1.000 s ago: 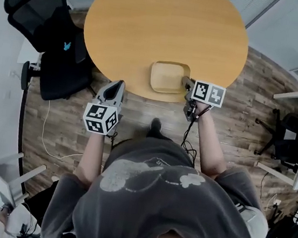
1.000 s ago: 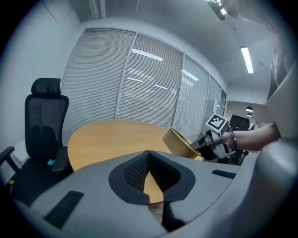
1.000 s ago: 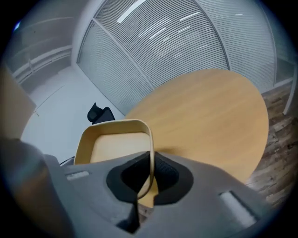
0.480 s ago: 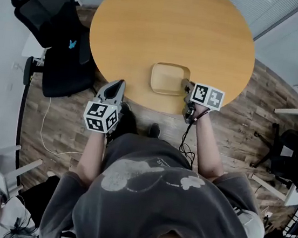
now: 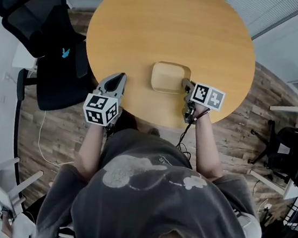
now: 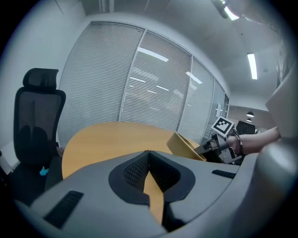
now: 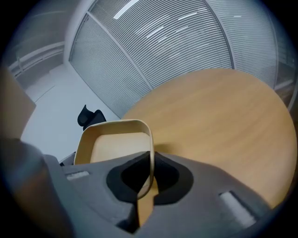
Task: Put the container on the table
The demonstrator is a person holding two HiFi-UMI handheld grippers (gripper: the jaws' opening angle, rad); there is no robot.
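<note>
Soft, even light, mostly from ceiling strip lights (image 6: 252, 66) on the far right. Gripper views are heavy fisheye with dark corners, and whatever's nearest the lens is blurry.

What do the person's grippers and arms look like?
The left gripper and right gripper are grey, with black textured pads and white cubes bearing black square markers. A black cable hangs from the right one. The person wears a grey short-sleeved T-shirt.

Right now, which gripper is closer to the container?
Right. The right gripper is shut on the right rim of the container. The left gripper is apart from it, off to its left over the edge of the table, shut and empty.
</note>
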